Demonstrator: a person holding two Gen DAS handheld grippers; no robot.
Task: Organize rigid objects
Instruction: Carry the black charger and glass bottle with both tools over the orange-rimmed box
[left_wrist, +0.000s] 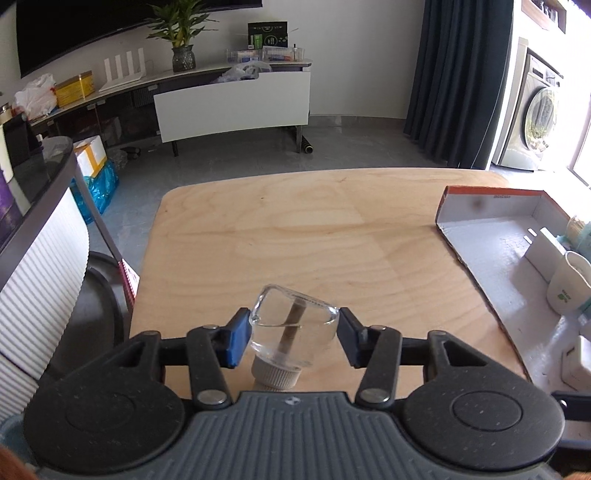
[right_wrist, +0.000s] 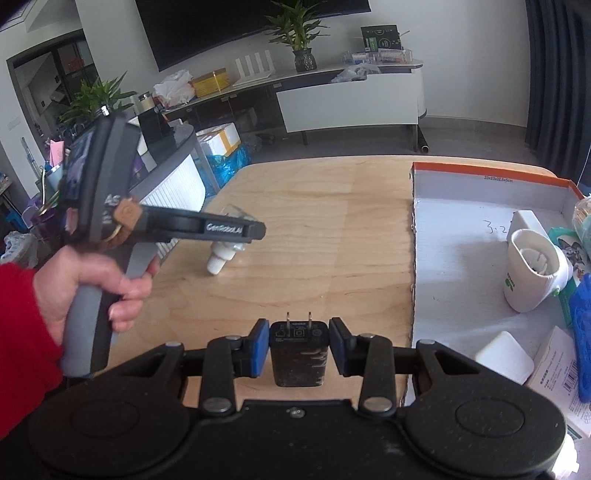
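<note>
bottle: small clear glass bottle with ribbed white screw cap (left_wrist: 291, 332), cap toward the camera, thin dark stick inside; held tilted just above the pale wooden worktop (left_wrist: 295, 229)
bottle handling: rigid, smooth glass, likely slippery and breakable; light. Best taken across the flat body sides, not the cap
left gripper (left_wrist: 291, 338): blue-padded fingers (left_wrist: 236, 341) clenched on the bottle, one pad on each side of the body; grip sits mid-body, looks even
adapter: black two-prong plug adapter (right_wrist: 298, 354), prongs pointing away from the camera
adapter handling: hard plastic block, stiff, light, not fragile; flat sides give good purchase
right gripper (right_wrist: 298, 349): fingers (right_wrist: 258, 347) close against both flat sides of the adapter, appear to be grasping it; whether it is lifted off the worktop cannot be told
box: white shallow cardboard box with orange rim (right_wrist: 491, 173), right of both grippers, near but apart; already holds a white mug-like cup (right_wrist: 532, 273) and other small items
judgement: both items likely headed for the box
</note>
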